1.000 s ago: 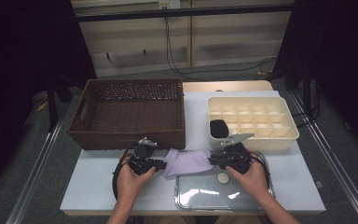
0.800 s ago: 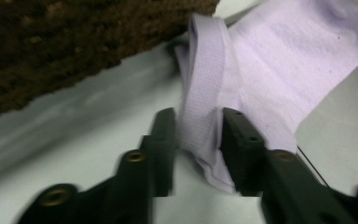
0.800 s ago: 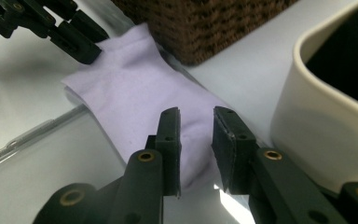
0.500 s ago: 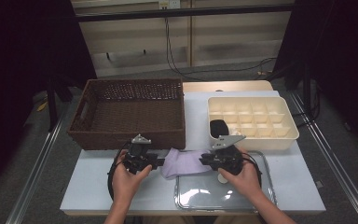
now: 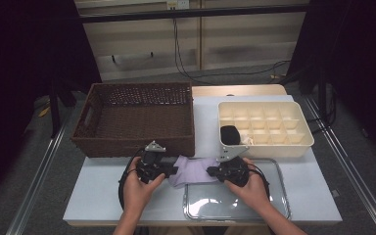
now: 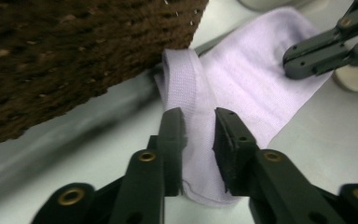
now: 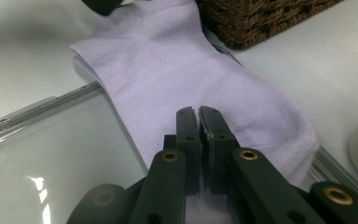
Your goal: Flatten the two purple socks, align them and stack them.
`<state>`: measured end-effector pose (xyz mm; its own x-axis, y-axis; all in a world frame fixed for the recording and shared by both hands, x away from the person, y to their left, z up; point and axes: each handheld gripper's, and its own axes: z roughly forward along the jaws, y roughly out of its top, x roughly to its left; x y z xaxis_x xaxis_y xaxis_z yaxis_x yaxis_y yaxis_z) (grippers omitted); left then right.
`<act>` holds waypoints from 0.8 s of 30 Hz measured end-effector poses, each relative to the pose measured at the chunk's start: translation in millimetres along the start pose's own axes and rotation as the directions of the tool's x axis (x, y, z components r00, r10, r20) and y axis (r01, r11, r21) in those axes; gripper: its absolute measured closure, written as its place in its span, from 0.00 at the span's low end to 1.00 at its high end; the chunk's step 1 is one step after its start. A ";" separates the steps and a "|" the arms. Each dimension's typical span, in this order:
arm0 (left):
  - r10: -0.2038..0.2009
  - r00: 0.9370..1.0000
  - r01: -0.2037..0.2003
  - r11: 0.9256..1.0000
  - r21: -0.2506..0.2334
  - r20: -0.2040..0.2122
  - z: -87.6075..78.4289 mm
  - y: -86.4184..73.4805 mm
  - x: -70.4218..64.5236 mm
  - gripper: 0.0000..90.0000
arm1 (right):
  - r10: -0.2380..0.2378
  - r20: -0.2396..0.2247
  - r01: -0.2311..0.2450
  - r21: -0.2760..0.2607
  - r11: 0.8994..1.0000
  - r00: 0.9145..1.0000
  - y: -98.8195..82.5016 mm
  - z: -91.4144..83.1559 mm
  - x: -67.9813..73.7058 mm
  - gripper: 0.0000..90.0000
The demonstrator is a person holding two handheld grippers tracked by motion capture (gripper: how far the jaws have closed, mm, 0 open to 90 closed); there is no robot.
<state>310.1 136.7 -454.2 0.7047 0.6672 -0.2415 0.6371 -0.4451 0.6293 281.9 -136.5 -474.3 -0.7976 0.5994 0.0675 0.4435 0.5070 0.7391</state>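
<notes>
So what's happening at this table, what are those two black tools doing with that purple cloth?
A person is working a lilac sock with a hand-held gripper in each hand. The right hand-held gripper is pinched shut on one end of the sock, over the edge of a clear tray. The left hand-held gripper sits over the cuff end with its jaws apart and has just been closing. The sock lies flat beside a wicker basket.

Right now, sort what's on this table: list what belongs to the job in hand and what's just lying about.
In the job:
- lilac sock
- left gripper, jaws just closing, astride the sock's cuff end
- right gripper, shut on the sock's other end

Lying about:
- wicker basket
- clear tray, under one end of the sock
- cream divided box with a black item
- small round disc
</notes>
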 end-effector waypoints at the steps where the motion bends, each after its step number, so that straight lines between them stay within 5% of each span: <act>1: 0.002 1.000 -0.002 1.000 0.017 -0.010 3.7 -1.7 1.5 0.77 | 0.002 -0.001 -0.002 -0.001 1.000 1.000 -0.2 -0.1 -0.2 0.97; 4: -0.017 0.999 0.017 1.000 -0.004 -0.030 8.3 -4.8 4.6 0.76 | 0.008 -0.003 -0.008 -0.001 1.000 1.000 -0.8 -0.7 -0.4 0.97; 6: 0.012 0.997 -0.009 0.999 0.036 -0.082 9.0 -4.8 5.9 0.68 | 0.009 -0.005 -0.009 -0.004 1.000 1.000 -1.2 -0.6 -0.7 0.97; 12: -0.011 0.997 0.013 1.000 0.021 -0.082 11.0 -8.2 8.6 0.70 | 0.014 -0.008 -0.014 -0.008 1.000 1.000 -2.1 -0.7 -0.3 0.97; 17: -0.050 0.998 0.051 0.998 0.040 -0.040 10.7 -7.7 6.6 0.85 | 0.018 -0.007 -0.018 -0.004 1.000 1.000 -1.7 -0.9 0.1 0.97; 24: -0.101 0.994 0.099 0.995 0.029 0.038 -2.1 -3.6 13.9 0.88 | 0.025 -0.016 -0.025 -0.005 1.000 1.000 -1.2 -0.3 0.3 0.97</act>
<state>316.9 148.8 -458.3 0.6484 0.6854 -0.3314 0.7128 -0.3937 0.5804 281.0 -137.2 -475.0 -0.7929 0.6016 0.0967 0.4611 0.4886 0.7407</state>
